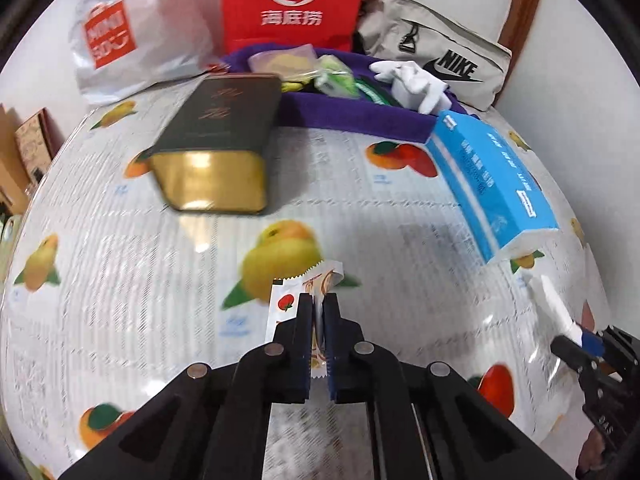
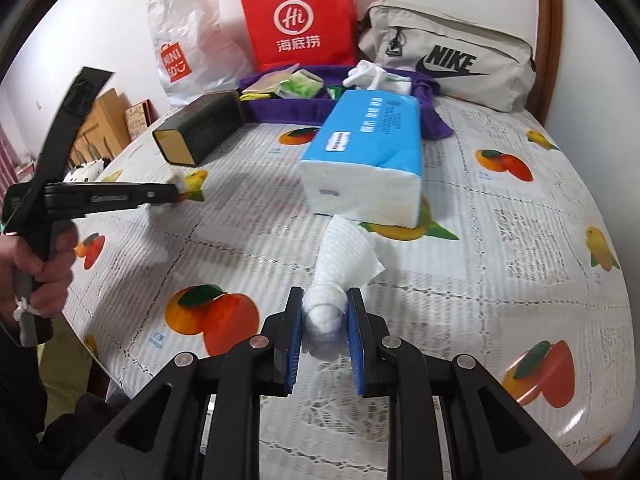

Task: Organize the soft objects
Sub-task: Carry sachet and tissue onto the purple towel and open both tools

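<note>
Between right gripper [image 2: 324, 312] fingers, crumpled white tissue [image 2: 340, 264].

red bag [image 2: 298, 20]: "Hi 海底捞"; grey pouch [image 2: 448, 60]: "NIKE"; white bag [image 2: 188, 40]: "MINISO"

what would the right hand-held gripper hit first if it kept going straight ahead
Probably the blue tissue pack: the right hand-held gripper is shut on a tissue trailing from its near end, directly ahead, though depth is uncertain.

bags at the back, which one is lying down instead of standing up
The beige Nike bag, at the right end of the row, lies on its side. The red Haidilao bag and the white Miniso bag both stand upright.
</note>
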### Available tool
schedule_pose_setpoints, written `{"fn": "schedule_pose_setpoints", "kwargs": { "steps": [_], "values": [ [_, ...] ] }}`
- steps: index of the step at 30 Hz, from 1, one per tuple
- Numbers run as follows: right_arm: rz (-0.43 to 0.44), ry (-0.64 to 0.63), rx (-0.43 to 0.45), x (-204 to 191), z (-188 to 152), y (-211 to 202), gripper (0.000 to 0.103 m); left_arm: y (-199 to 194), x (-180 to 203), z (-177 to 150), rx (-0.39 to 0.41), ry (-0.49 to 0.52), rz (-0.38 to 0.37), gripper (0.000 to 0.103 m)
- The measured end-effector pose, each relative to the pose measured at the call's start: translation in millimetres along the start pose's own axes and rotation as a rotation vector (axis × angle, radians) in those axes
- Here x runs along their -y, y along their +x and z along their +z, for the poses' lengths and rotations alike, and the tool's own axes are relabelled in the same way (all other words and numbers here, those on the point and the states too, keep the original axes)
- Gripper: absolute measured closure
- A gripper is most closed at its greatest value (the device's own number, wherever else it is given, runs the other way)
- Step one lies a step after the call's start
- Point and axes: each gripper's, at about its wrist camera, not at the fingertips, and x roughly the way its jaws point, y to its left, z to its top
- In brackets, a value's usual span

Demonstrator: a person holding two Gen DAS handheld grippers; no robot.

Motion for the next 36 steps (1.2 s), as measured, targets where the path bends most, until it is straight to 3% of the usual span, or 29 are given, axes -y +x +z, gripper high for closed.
{"fn": "schedule_pose_setpoints", "kwargs": {
  "steps": [7, 15, 36],
  "values": [
    [-0.024, -0.003, 0.003, -10.8, 1.0, -0.5, 0.082, -18.8, -33.4, -9.4, 0.032, -0.067, -0.027, 0.098],
    [-0.044, 0.039, 0.019, -11.3, 8.5, -8.2, 0.082, -34.0, -46.6, -5.1, 0.052, -0.066, -0.013, 0.098],
    [-0.035, 0.046, 0.098, -6.8, 72.0, -28.1, 0.082, -77.5, -52.4, 51.6, 0.155, -0.065, -0.042, 0.098]
  ]
}}
